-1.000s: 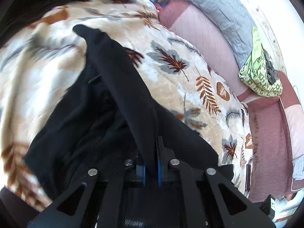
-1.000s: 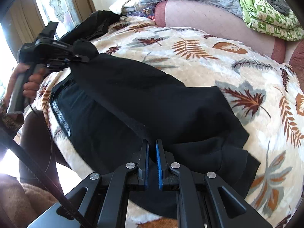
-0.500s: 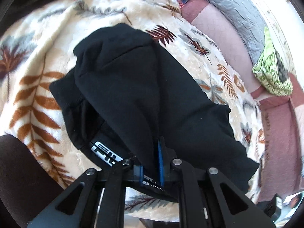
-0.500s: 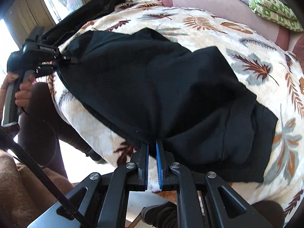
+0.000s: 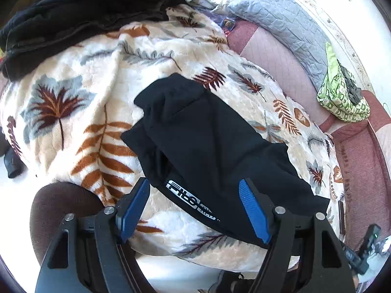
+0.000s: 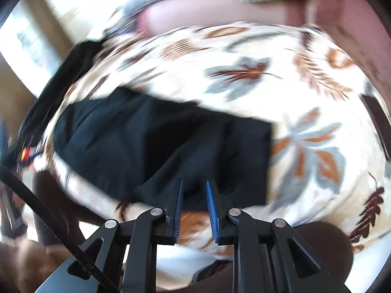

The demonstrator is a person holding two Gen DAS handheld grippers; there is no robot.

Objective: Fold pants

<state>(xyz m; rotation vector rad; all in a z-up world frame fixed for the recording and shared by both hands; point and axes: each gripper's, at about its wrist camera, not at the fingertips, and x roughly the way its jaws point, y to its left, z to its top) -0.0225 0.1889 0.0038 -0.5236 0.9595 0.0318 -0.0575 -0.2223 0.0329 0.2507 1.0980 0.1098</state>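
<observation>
- Spreading wide, the left gripper [image 5: 193, 210] has just been opening its jaws, and its blue pads [image 5: 254, 211] no longer press on anything.
- Black pants [image 5: 210, 144] lie folded below and between those jaws, with a white logo [image 5: 189, 199] near the edge.
- The right gripper [image 6: 194, 210] has just been opening too; its jaws stand a little apart, with the pants' edge showing between the tips, not pinched.
- That view is blurry.
- The pants rest on a leaf-print blanket [image 5: 97, 92] on the bed.
- Another dark pile of clothes [image 5: 80, 14] sits at the far edge.
- A grey pillow [image 5: 276, 22] and a green cloth [image 5: 342, 97] lie well apart from the pants.
</observation>
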